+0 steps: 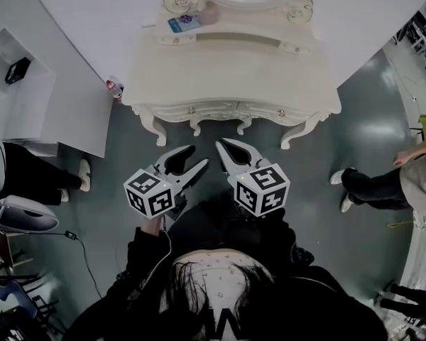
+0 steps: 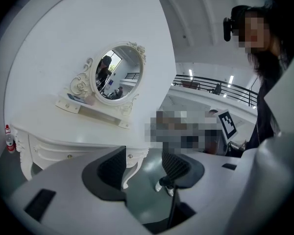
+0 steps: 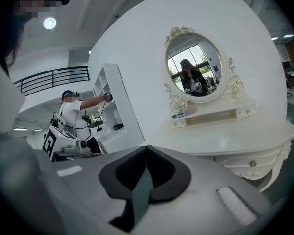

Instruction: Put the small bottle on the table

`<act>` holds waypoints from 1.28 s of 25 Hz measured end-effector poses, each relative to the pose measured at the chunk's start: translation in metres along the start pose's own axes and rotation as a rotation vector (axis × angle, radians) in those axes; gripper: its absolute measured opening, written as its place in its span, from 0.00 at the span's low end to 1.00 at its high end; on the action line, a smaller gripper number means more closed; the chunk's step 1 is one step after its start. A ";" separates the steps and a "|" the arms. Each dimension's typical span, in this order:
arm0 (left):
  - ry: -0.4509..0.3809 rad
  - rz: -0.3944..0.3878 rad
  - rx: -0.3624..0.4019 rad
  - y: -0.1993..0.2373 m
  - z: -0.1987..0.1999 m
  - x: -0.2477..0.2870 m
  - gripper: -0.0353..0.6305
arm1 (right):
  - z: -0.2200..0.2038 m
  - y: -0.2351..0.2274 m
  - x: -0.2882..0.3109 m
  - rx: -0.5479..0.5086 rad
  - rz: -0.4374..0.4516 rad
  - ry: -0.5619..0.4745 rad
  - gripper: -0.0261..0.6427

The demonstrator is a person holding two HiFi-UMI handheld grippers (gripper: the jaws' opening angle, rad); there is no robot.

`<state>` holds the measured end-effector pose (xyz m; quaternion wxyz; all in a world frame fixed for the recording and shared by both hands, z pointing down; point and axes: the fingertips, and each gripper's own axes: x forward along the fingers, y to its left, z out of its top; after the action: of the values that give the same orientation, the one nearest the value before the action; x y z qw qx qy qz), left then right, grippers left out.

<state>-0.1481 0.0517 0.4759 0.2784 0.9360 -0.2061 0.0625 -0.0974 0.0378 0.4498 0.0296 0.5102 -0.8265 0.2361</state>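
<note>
Nothing grasped yet: left hand-held gripper (image 1: 197, 156) hangs released, right hand-held gripper (image 1: 221, 148) clenched empty, so next probably means reaching ahead-left for the bottle (image 1: 113, 88) beside the counter (image 1: 234, 69).

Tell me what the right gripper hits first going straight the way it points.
The right gripper would probably meet the white dressing table first, at its front edge; nothing shows in between, though depth is unclear.

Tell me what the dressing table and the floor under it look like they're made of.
Dressing table: likely painted wood, cream satin finish; carved scrolls and curved legs suggest it. Floor: glossy grey-green coating, perhaps epoxy or polished concrete; light glare reflects off it.
</note>
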 end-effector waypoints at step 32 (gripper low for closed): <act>0.003 -0.046 0.022 -0.037 -0.035 -0.009 0.39 | -0.038 0.018 -0.047 -0.091 -0.024 0.026 0.06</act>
<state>-0.1405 0.1023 0.4846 0.2698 0.9434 -0.1834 0.0597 -0.0977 0.0991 0.4635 0.0662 0.5151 -0.8298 0.2045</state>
